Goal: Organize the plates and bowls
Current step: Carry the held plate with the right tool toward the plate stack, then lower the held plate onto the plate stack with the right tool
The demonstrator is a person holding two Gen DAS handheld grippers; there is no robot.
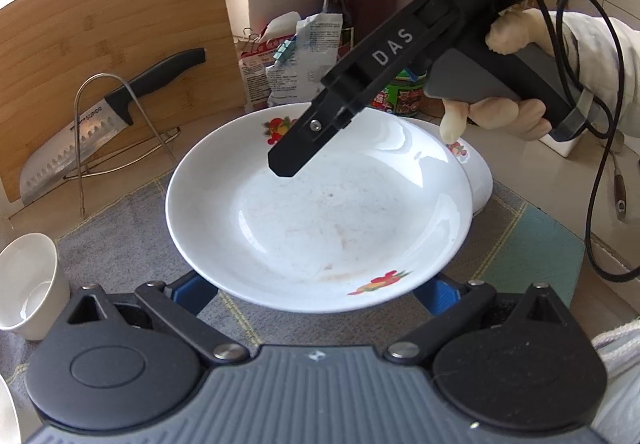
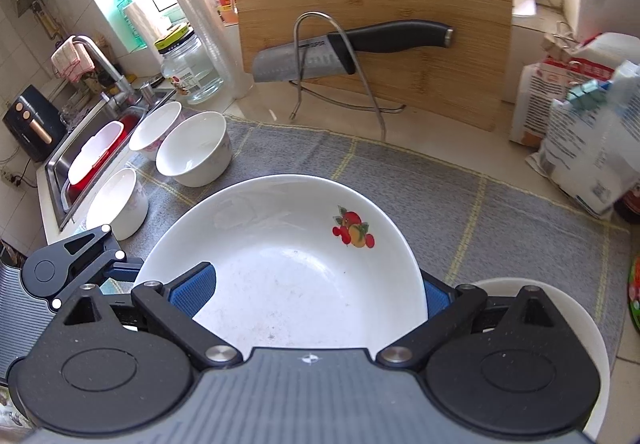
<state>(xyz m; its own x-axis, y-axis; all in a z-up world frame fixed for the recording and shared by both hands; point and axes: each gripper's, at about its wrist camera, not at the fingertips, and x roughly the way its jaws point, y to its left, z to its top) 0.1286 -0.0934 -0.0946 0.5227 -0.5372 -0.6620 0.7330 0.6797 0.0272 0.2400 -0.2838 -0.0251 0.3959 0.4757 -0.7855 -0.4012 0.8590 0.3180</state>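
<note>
A white plate with fruit decals (image 1: 320, 224) (image 2: 288, 284) sits tilted over the grey mat (image 2: 500, 212). Its far right edge overlaps a second white plate (image 1: 478, 172) (image 2: 572, 328). My left gripper (image 1: 314, 294) is spread wide, and both blue pads (image 1: 192, 294) reach under the plate's near rim. My right gripper (image 2: 316, 292) comes in from the far side and its fingers also stand wide apart. One of its pads (image 2: 194, 286) lies over the plate's inside; the other is behind the rim. Its near finger (image 1: 284, 164) hangs over the plate.
Three white bowls (image 2: 194, 148) (image 2: 156, 130) (image 2: 118, 204) stand at the mat's left edge beside the sink (image 2: 60, 180). A cutting board (image 2: 372, 24) leans at the back, with a knife (image 2: 344, 48) on a wire rack. Food bags (image 2: 580, 148) and bottles (image 1: 334, 4) crowd the right.
</note>
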